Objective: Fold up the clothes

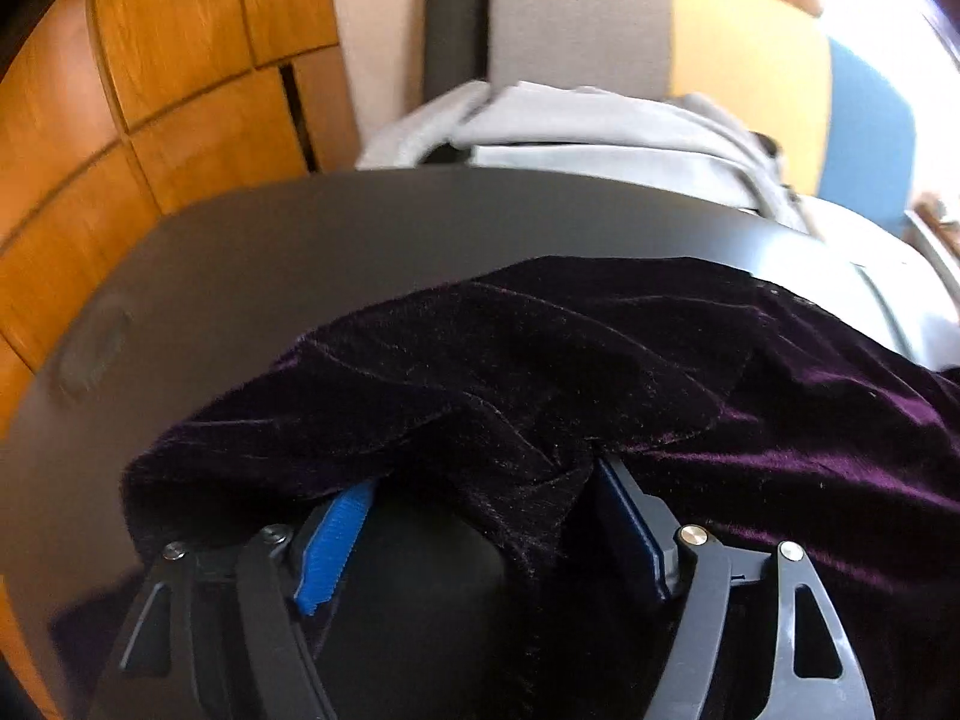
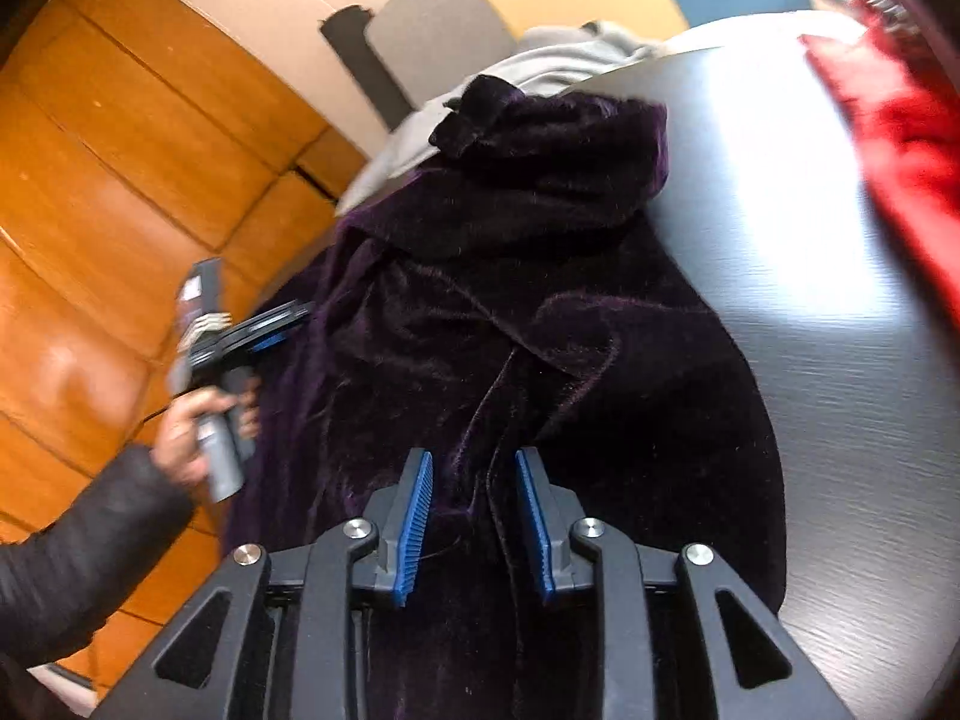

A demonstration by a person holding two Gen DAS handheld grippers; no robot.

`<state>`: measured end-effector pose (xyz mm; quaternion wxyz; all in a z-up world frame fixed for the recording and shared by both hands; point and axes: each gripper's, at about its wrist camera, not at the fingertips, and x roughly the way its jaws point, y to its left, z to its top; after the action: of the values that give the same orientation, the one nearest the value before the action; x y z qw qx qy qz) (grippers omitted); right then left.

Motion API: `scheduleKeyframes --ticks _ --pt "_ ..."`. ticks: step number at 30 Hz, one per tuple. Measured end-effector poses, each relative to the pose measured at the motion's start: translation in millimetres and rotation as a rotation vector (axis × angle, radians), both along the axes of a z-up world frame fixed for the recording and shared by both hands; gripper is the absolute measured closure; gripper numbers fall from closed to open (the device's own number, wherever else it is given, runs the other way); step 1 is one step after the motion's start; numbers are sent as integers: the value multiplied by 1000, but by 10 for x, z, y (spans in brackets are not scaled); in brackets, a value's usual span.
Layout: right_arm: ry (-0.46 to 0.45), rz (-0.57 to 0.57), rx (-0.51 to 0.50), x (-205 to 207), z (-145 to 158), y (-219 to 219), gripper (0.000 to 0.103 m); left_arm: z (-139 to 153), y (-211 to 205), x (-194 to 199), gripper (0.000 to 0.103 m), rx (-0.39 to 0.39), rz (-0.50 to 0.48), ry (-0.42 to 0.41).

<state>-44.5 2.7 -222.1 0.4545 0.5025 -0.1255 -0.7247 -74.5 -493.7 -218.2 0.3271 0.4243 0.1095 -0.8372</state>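
While the left tongs [image 1: 480, 534] are seen wide apart, a fold of the purple velvet garment [image 1: 540, 372] is draped over and between the two blue pads [image 1: 333, 540]; no pressing on it is shown, so nothing is counted as gripped. The tips of both left fingers are hidden under the cloth. From the right wrist view the same left tongs [image 2: 282, 324] are seen blurred at the garment's left edge, held in a hand [image 2: 192, 426] with a dark sleeve [image 2: 78, 546]; a small label on the tool body is too smeared to be read.

The right tongs [image 2: 474, 522] are held narrow but parted, with a raised crease of the garment [image 2: 510, 276] lying in the gap; contact between pads and cloth cannot be told, and no grip is shown.

One purple garment is counted, spread crumpled on the dark tabletop [image 1: 240, 252], its far end bunched into a lump near the far edge. Its lower part is cut off behind the right tongs. Strong glare is seen on the tabletop [image 2: 798, 210] to the right.

One red cloth [image 2: 900, 138] is seen at the right rim, blurred and cropped. One pale grey garment [image 1: 600, 120] is heaped beyond the tabletop's far edge, partly hidden by it. Three backrest panels are counted behind: grey [image 1: 576, 24], yellow [image 1: 750, 60], blue [image 1: 870, 138]. Wooden cabinet panels [image 1: 150, 60] are seen to the left. No legible writing is found.
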Motion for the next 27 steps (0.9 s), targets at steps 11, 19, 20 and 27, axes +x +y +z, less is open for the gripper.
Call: scheduleKeyframes --ticks 11,19,20,27 --pt "-44 -7 -71 -88 74 240 72 1515 1329 -152 0 -6 -589 301" --pt "-53 -99 -40 -2 -73 514 72 1157 3142 -783 0 -200 -1045 -28" --pt "-61 -104 -51 -71 -99 465 72 1036 3216 -852 0 -224 -1059 -90" --pt "-67 -121 -79 -100 -178 657 72 628 3075 -1297 92 -157 -908 -222"
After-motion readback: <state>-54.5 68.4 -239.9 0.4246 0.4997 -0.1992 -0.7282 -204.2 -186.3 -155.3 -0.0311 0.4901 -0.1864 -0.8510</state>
